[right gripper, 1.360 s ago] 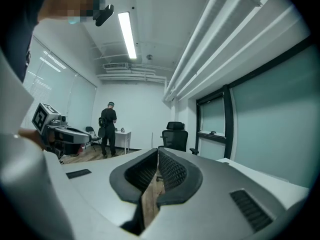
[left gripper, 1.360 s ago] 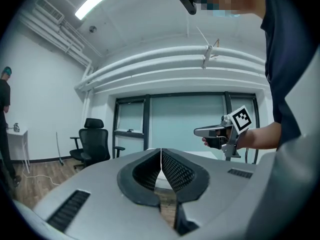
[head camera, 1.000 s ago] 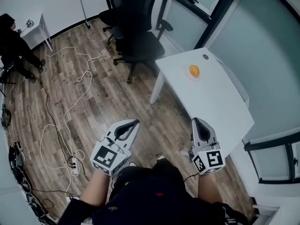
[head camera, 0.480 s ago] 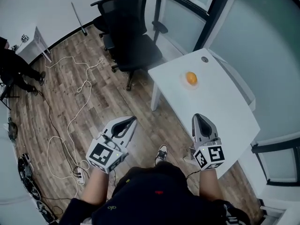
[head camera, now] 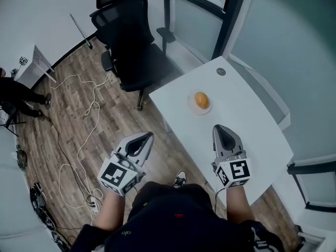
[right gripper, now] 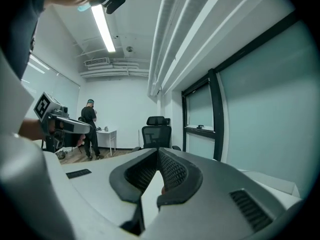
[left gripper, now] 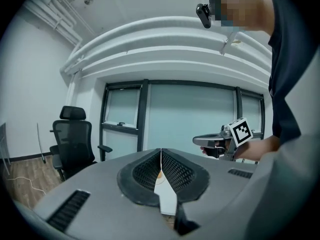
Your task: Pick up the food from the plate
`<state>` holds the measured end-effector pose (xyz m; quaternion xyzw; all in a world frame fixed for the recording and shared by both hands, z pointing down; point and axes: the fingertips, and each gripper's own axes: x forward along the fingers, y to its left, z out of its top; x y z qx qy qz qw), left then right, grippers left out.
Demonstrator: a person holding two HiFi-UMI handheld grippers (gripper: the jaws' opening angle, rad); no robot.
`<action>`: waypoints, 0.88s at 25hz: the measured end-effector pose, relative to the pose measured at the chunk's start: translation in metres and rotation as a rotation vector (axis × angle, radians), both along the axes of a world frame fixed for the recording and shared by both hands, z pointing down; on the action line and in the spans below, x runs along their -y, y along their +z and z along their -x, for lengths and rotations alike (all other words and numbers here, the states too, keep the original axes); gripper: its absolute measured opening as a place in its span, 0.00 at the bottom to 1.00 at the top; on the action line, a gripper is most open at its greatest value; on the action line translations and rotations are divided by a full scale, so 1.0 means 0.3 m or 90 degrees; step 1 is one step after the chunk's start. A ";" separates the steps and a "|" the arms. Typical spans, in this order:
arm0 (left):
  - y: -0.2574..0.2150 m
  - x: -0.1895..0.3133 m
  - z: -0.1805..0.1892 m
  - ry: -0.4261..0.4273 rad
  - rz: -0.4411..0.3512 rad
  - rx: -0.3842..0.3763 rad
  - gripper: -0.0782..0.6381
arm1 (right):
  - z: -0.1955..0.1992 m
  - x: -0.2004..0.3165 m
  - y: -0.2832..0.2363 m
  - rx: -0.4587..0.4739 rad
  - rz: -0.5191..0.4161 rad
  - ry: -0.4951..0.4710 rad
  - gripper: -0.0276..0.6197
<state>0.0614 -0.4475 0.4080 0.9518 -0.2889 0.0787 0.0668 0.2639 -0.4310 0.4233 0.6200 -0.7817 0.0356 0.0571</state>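
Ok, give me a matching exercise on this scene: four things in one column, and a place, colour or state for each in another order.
Things:
1. food
2. chair
3. cable
4. right gripper

Descriptions:
A. shut
B. black, beside the table
C. on the plate
D. white, loose on the floor

Pairs: 1-C, 2-B, 3-D, 4-A

A black office chair [head camera: 134, 51] stands near the white table [head camera: 252, 117].
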 end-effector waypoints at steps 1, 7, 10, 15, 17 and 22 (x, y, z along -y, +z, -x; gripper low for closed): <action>0.015 0.016 -0.031 0.004 0.008 0.004 0.14 | -0.037 0.019 0.011 0.006 0.005 0.008 0.08; 0.052 0.136 -0.158 0.037 0.019 0.011 0.14 | -0.160 0.091 0.083 0.017 0.035 0.050 0.08; 0.080 0.198 -0.207 0.072 0.022 0.003 0.14 | -0.194 0.126 0.109 0.017 0.046 0.077 0.08; 0.126 0.329 -0.246 0.136 0.039 -0.006 0.14 | -0.207 0.241 0.158 0.008 0.076 0.112 0.08; 0.138 0.398 -0.247 0.151 0.052 -0.006 0.14 | -0.205 0.311 0.215 -0.012 0.101 0.120 0.09; 0.207 0.546 -0.203 0.168 0.084 -0.007 0.14 | -0.223 0.485 0.427 -0.049 0.198 0.134 0.23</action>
